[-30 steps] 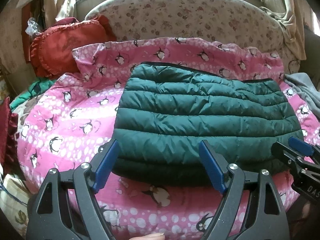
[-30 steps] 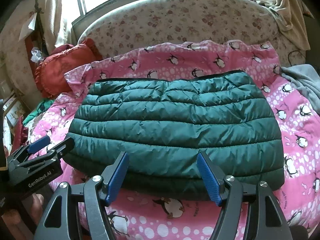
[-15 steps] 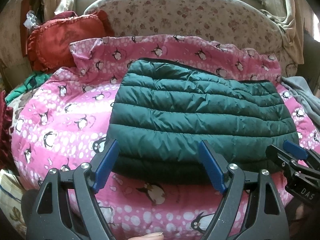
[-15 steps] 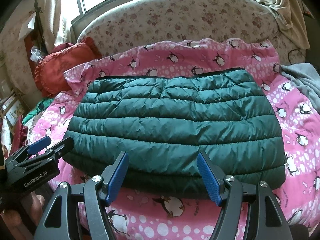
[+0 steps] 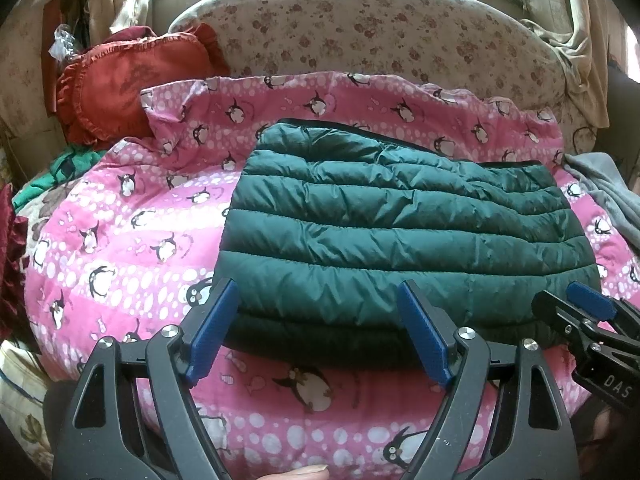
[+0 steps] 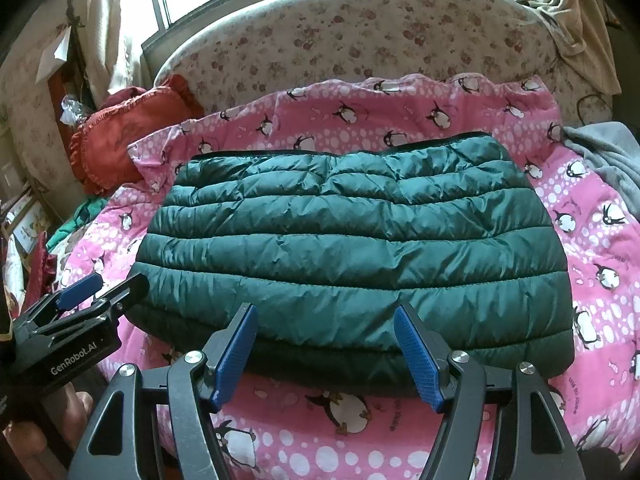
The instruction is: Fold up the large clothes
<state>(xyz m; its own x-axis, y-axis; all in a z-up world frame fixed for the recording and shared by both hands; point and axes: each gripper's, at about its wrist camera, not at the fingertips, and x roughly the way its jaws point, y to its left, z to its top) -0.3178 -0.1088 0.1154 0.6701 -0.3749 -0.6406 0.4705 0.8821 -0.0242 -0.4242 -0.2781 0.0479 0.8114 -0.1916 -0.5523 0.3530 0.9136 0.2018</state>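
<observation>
A dark green quilted puffer jacket [image 5: 400,232] lies folded into a flat rectangle on a pink penguin-print quilt [image 5: 120,240]; it also shows in the right wrist view [image 6: 352,248]. My left gripper [image 5: 320,300] is open and empty, just short of the jacket's near edge toward its left end. My right gripper [image 6: 324,320] is open and empty at the near edge, about mid-width. Each gripper shows at the other view's side: the right one [image 5: 576,312], the left one [image 6: 100,292].
A red ruffled cushion [image 5: 120,88] rests at the back left against a floral headboard [image 5: 360,36]. A grey cloth [image 5: 608,192] lies at the quilt's right edge. Green and dark red fabrics [image 5: 48,184] are piled at the left. Curtains and a window are behind.
Both grippers have drawn back slightly from the jacket and stayed open. The left view has shifted so the jacket sits further right and lower. The jacket has not moved.
</observation>
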